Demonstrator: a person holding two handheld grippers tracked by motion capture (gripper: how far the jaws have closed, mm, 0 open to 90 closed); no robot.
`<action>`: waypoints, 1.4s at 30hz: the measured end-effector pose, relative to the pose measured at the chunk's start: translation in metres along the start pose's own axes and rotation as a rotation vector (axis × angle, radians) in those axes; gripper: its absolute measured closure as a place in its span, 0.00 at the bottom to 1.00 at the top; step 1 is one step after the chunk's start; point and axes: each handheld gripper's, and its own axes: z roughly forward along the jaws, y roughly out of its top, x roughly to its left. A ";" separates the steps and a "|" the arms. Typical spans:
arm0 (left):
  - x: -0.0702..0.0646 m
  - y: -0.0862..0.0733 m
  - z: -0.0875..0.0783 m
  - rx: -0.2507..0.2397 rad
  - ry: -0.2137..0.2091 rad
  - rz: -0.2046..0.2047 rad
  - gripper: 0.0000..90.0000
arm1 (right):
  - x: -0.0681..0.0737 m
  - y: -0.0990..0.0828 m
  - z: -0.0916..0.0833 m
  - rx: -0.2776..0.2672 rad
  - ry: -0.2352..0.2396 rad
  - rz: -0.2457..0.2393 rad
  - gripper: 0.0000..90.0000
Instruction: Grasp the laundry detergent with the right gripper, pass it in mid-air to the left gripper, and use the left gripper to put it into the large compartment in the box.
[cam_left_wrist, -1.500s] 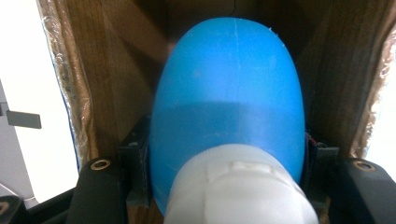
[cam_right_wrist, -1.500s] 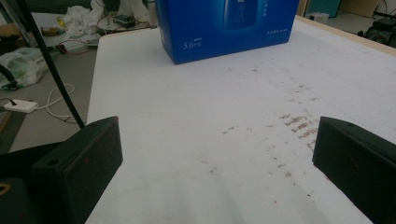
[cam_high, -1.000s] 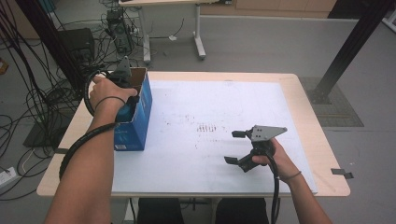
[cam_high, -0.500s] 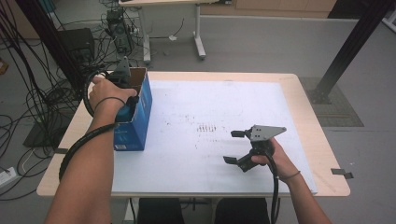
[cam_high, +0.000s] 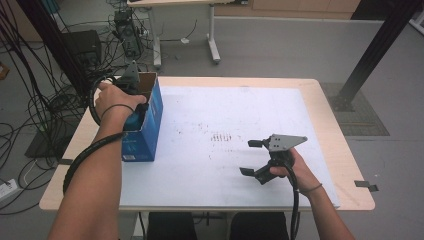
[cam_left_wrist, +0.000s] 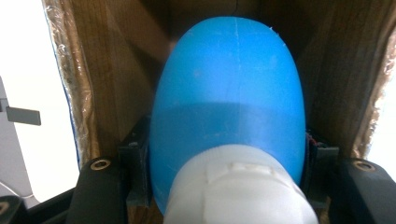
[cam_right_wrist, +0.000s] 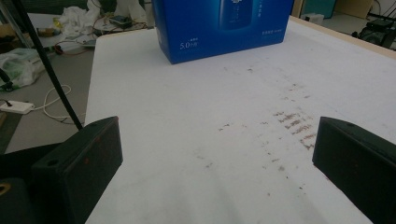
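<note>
The right gripper (cam_high: 248, 157) waits at five o'clock on the table (cam_high: 330, 125), jaws wide with nothing in them. Farther off at ten o'clock, the left gripper (cam_left_wrist: 224, 182) squeezes a blue bottle (cam_left_wrist: 229, 107) inside the blue box (cam_high: 150, 125). Next, I think, lift it straight up.

One blue box (cam_high: 145, 125), one blue bottle (cam_left_wrist: 229, 107), two grippers, one table (cam_high: 330, 125).
</note>
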 end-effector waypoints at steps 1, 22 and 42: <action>-0.001 0.000 0.000 0.000 0.002 0.000 0.42 | 0.000 0.000 0.000 0.000 0.000 0.000 0.02; 0.001 -0.001 0.000 -0.003 -0.002 -0.005 0.42 | 0.000 -0.001 0.000 -0.005 0.001 0.001 0.02; 0.002 -0.002 0.000 -0.003 -0.004 -0.006 0.42 | 0.000 -0.003 -0.001 -0.006 -0.001 0.006 0.02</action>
